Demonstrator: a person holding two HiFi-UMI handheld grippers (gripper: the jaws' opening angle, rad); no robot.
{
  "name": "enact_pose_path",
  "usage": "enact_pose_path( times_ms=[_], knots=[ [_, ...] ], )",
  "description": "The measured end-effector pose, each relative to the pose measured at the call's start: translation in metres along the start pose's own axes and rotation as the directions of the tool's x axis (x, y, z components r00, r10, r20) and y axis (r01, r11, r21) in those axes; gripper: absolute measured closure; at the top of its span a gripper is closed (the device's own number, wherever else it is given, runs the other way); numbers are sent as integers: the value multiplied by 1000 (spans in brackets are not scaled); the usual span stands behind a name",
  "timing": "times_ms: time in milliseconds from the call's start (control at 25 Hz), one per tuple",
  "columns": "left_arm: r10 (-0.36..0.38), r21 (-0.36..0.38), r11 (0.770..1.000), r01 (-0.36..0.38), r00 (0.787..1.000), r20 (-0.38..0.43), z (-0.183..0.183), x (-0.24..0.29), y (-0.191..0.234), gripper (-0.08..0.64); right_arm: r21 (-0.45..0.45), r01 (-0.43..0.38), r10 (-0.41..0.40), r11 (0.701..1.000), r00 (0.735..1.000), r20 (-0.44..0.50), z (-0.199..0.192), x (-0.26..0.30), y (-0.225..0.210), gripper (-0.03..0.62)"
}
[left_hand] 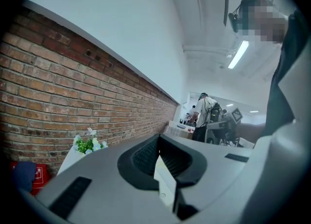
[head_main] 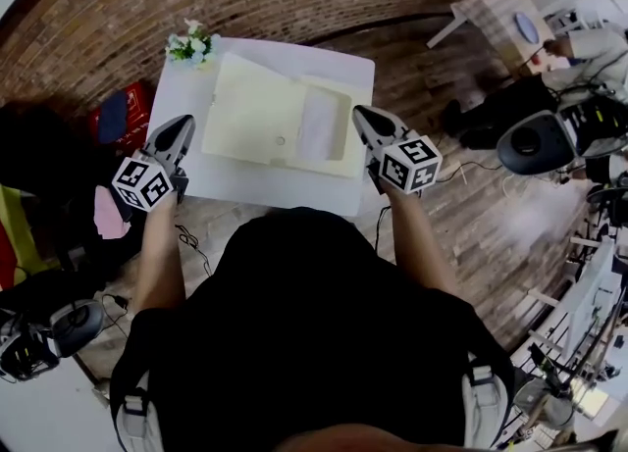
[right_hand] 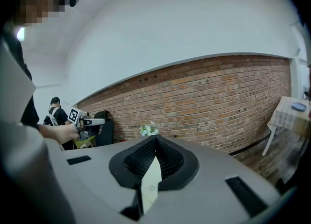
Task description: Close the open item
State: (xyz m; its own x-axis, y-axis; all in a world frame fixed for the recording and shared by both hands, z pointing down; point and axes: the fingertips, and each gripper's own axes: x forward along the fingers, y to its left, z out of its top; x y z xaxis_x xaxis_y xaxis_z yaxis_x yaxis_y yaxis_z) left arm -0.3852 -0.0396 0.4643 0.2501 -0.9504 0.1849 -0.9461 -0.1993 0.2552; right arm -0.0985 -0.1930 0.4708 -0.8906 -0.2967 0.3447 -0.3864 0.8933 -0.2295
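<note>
We held the left gripper (head_main: 183, 128) and right gripper (head_main: 363, 117) with jaws pressed together, both empty. The open cream folder (head_main: 260, 117) lay flat on the white table (head_main: 280, 193) between them. The left gripper was just off its left edge and the right gripper by its right edge.

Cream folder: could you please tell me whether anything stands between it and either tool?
Nothing visible does. The cream folder lies open on the white table, the left tool beside its left edge, the right tool at its right edge; the flowers sit at a far corner.
</note>
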Motion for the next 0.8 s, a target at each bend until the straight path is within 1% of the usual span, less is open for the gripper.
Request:
enact_pose_path(
  times_ms=[120,280,360,600,720,800],
  knots=[
    [8,-6,1000,-8,1000,-12,-7,3,7,549,8,-30,30,1000,999,-17,2,10,-2,571],
    [22,-57,998,-22,1000,-8,-14,5,18,549,8,-55,55,998,998,-35,3,21,-5,571],
    [33,-69,997,-33,999,-7,-17,6,23,549,3,-58,59,998,997,-44,4,27,-8,571],
    [69,-66,995,-71,997,-22,-23,8,38,549,-7,-77,77,997,995,-59,10,38,-13,571],
    [98,-45,994,-100,994,-55,-32,11,47,549,-9,-86,85,996,994,-65,10,42,-16,571],
    [113,-50,992,-117,991,-75,-42,12,53,549,-7,-97,96,995,994,-58,11,44,-15,571]
  ],
)
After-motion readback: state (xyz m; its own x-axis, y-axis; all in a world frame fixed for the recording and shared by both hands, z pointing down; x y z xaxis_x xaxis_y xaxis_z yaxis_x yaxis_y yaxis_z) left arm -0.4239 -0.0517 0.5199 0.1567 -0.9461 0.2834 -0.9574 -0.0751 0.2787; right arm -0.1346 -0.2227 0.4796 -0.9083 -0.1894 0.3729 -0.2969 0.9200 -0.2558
